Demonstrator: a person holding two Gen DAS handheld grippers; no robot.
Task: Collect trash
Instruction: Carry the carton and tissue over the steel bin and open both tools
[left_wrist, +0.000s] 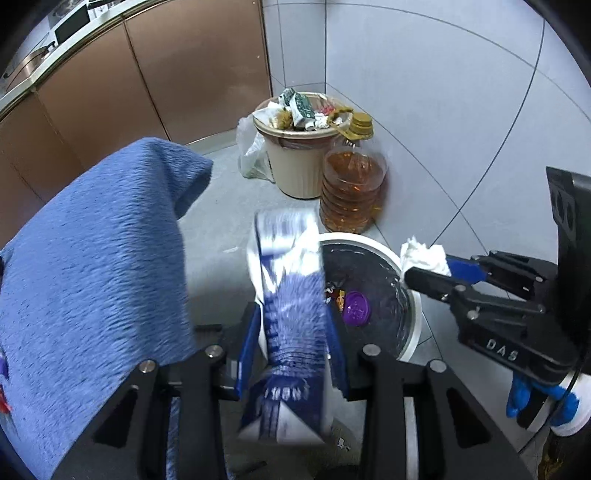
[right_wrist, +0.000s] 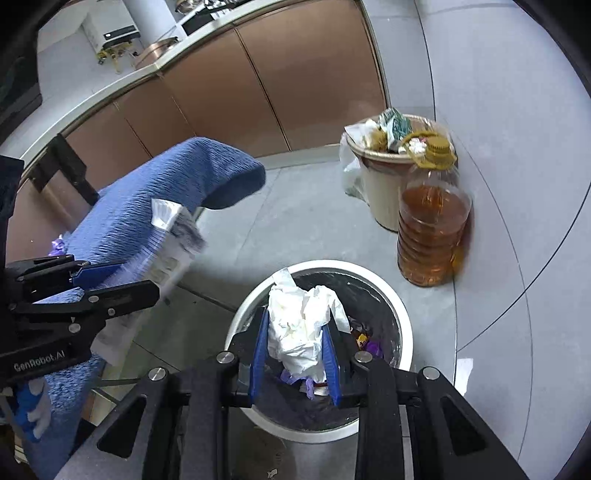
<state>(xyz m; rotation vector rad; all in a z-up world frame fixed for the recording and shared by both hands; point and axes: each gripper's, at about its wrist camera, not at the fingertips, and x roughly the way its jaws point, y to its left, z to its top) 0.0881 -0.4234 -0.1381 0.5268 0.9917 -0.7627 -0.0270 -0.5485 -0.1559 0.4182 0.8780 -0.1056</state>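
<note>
The left gripper (left_wrist: 291, 332) is clamped on a blue-and-white carton (left_wrist: 286, 291), held just left of the white trash bin (right_wrist: 400, 314). The right gripper (right_wrist: 295, 354) pinches a crumpled white tissue (right_wrist: 299, 325) directly above that bin's opening.

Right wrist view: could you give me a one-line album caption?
Fingers pinch crumpled white tissue above the white-rimmed bin, beside an oil bottle.
</note>
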